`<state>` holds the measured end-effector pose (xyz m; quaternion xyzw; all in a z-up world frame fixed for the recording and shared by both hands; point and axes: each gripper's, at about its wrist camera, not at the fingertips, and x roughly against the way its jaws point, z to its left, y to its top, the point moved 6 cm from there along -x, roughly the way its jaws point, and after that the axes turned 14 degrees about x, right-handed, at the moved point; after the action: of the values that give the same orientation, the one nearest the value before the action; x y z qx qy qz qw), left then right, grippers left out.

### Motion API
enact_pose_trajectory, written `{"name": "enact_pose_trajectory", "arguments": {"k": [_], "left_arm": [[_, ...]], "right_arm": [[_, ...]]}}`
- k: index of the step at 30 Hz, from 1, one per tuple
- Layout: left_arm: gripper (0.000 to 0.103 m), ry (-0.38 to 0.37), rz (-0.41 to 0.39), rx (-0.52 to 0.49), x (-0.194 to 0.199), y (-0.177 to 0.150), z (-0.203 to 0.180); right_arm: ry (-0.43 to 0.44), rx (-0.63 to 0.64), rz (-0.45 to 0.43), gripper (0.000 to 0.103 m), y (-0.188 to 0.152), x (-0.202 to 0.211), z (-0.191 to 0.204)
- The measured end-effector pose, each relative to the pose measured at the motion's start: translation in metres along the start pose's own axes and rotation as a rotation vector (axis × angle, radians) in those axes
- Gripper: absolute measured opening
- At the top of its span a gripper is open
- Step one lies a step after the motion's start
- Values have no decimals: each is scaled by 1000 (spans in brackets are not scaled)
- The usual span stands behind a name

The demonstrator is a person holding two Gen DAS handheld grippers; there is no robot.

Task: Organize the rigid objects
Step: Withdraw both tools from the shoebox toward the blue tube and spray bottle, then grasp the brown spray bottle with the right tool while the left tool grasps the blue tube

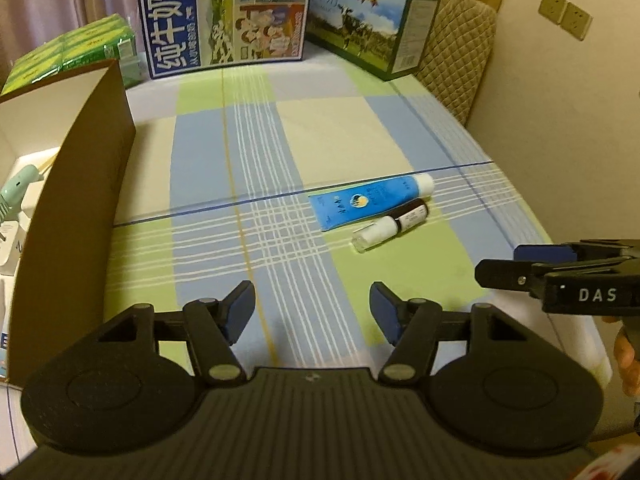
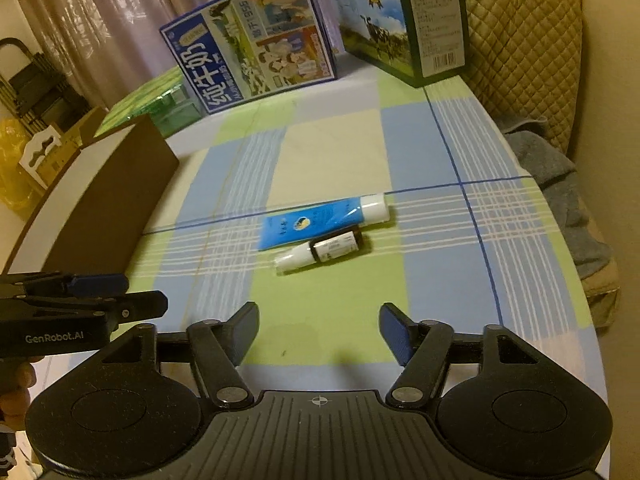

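A blue tube with a white cap (image 1: 368, 200) (image 2: 320, 218) lies on the checked tablecloth. Just in front of it lies a small dark bottle with a white cap (image 1: 390, 226) (image 2: 320, 252). My left gripper (image 1: 312, 308) is open and empty, hovering over the cloth short of both items and to their left. My right gripper (image 2: 318, 328) is open and empty, a little in front of the bottle. The right gripper also shows at the right edge of the left wrist view (image 1: 520, 264). The left gripper shows at the left edge of the right wrist view (image 2: 120, 292).
A brown open cardboard box (image 1: 76, 208) (image 2: 100, 188) stands at the left, with a pale green item (image 1: 18, 188) inside. Two milk cartons (image 1: 224, 16) (image 1: 372, 20) and green packs (image 1: 72, 52) stand at the back. A quilted chair (image 2: 524, 40) is at the right.
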<state>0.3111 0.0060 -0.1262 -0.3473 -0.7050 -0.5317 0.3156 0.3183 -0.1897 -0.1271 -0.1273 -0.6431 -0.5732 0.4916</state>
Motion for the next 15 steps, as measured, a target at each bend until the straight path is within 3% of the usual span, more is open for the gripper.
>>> {"name": "enact_pose_trajectory", "arguments": {"k": [2,6,15], "left_arm": [[60,19,4,5,-9,2,3],[60,49,21,22,-24,8,12],[60,87,47,52,-56,20,32]], "right_arm": [[-8,0,-10,82,3,-8,-4],[17,23,-18,91,9,-28,-6],[3,122,12,93,16,-79,0]]}}
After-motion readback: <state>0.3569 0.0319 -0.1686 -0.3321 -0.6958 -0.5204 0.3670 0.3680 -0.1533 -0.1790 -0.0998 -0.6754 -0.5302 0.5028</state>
